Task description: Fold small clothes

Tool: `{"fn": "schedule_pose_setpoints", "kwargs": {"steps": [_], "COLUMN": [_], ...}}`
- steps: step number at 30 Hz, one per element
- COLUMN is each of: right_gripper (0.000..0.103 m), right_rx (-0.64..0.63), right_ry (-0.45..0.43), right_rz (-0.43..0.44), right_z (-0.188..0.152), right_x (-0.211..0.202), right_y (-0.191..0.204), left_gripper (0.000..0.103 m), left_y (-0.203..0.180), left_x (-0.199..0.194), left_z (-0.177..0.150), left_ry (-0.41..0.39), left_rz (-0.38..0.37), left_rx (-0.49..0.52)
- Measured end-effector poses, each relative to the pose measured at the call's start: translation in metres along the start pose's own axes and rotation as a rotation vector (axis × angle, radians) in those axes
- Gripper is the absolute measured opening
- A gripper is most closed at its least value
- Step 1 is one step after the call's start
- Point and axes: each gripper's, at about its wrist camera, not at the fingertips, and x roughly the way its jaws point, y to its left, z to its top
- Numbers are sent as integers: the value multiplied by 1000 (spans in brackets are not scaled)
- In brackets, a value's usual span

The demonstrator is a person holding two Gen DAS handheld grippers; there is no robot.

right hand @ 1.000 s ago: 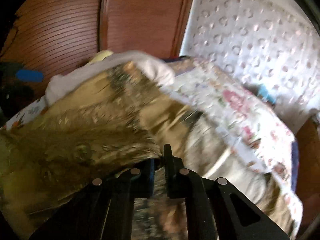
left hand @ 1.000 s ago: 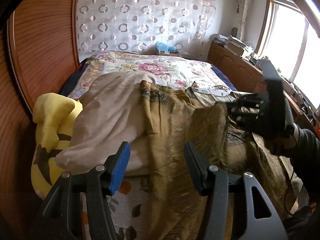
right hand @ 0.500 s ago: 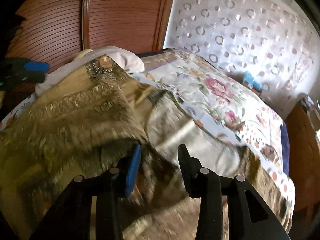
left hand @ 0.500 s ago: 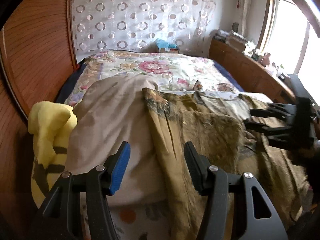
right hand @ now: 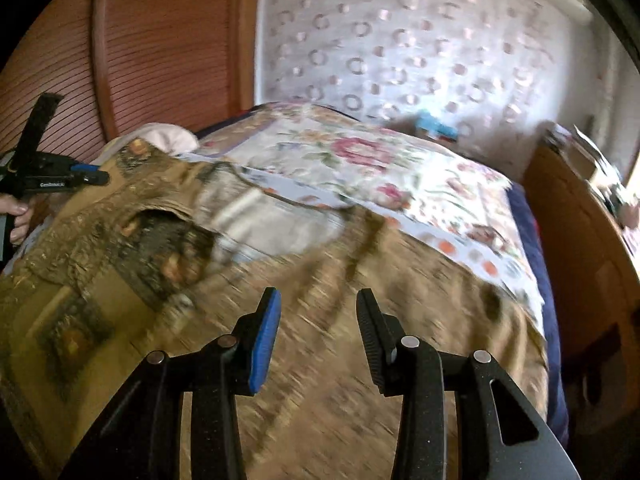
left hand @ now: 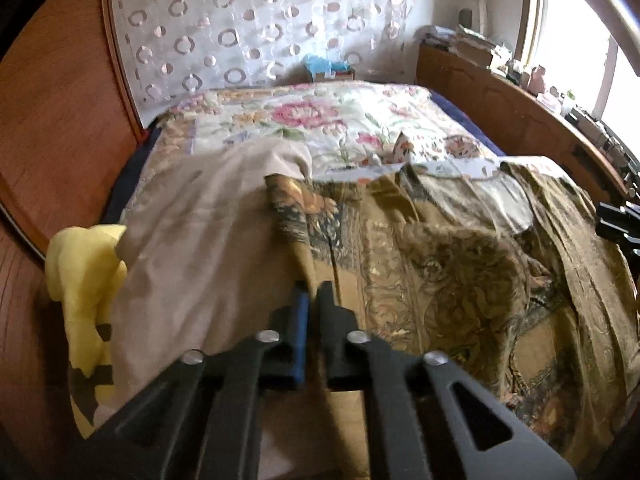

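The olive-gold patterned garment (left hand: 460,280), a thin woven cloth with dark ornate borders, is lying spread across the near end of the floral-quilted bed (left hand: 320,120), wrinkled and bunched toward the middle. Its long axis is running crosswise, from the beige plain cloth (left hand: 200,248) on one side toward the wooden sideboard (left hand: 500,92) on the other.

The left gripper (left hand: 313,300) is sitting right at the garment's edge where it is meeting the beige cloth. Its jaws are drawn almost together and seem to be pinching a raised fold of that olive edge, though the bite itself is hard to make out. The right gripper (right hand: 318,320) is hovering over the garment's far half with its jaws spread wide and nothing between them; the cloth beneath it is blurred.

So the left tool is the nearer one, already on the hem, and the rest of the garment is stretching away from it toward the sideboard. I judge the fold will be carrying that edge across the long axis, with the right gripper needing to find the opposite hem first.

A soft yellow plush toy (left hand: 84,280) is slumping beside the beige cloth, away from the garment.
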Motion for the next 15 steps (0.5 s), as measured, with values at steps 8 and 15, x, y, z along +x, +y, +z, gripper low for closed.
{"fn": "schedule_pose_setpoints", "kwargs": {"steps": [8, 15], "right_gripper": [41, 55], "right_rx": [153, 238], "right_ry": [13, 5], "right_rz": [-89, -160], "right_z": [-26, -38], "right_x": [-36, -53], "right_y": [-51, -67], "left_gripper": [2, 27], "left_y": [24, 6], "left_x": [-11, -38], "left_z": [2, 1], "left_ry": [-38, -110], "left_rz": [21, 21], "left_rx": [-57, -27]}}
